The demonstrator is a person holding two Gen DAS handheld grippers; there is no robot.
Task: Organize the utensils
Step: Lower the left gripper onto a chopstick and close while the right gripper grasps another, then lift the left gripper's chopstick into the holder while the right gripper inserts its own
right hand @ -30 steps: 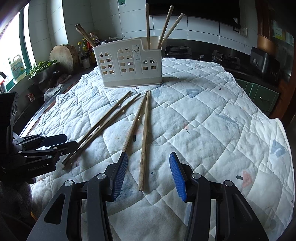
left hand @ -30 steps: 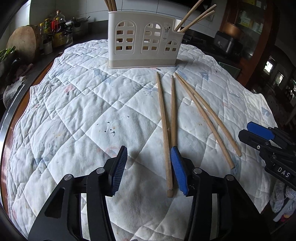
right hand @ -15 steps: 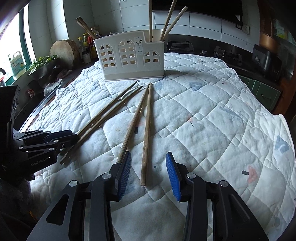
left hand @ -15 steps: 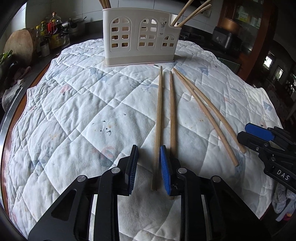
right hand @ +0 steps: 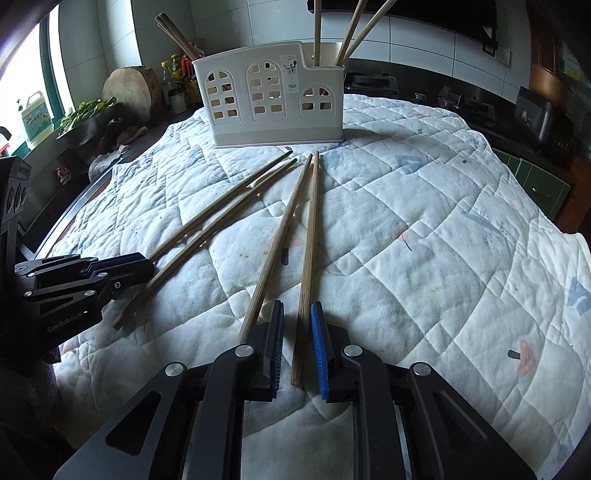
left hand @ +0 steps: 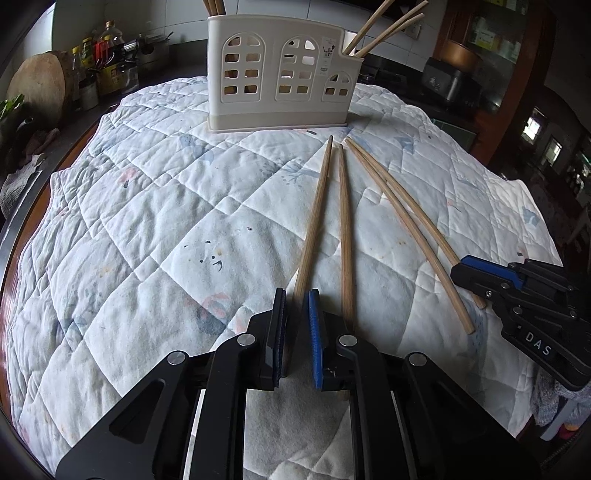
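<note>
The left hand-held gripper [left hand: 297, 306] pointed down at the quilted cloth [left hand: 155, 229], its jaws closing to a narrow gap around the near end of one wooden chopstick [left hand: 314, 221]; the blue pads [left hand: 314, 332] stood just beside the wood on either side, and whether they pressed on it could not be told; that chopstick ran away from the gripper toward the cream utensil holder [left hand: 280, 77]; a second chopstick [left hand: 345, 229] lay just beside it, passing outside the blue pad and under the gripper's right finger.

The right hand-held gripper [right hand: 297, 321] was likewise closing, nearly shut, with a chopstick's [right hand: 308, 258] blunt end between its pads; firm contact could not be confirmed; its neighbour [right hand: 275, 243] lay outside the dark left finger [right hand: 273, 332]; the far tips of the two nearly met near the holder's base.

Farther out, another pair of thinner chopsticks [left hand: 402, 221] lay splayed on the cloth between the two grippers, their near ends close to the other gripper's fingers in each view; the holder stood upright at the far side of the cloth-covered worktop, with several chopsticks [right hand: 347, 33] leaning out of its low end compartment and more [right hand: 173, 33] rising from its opposite end; beyond it a round wooden block [right hand: 129, 92] and bottles [left hand: 107, 55] stood against the tiled wall.
</note>
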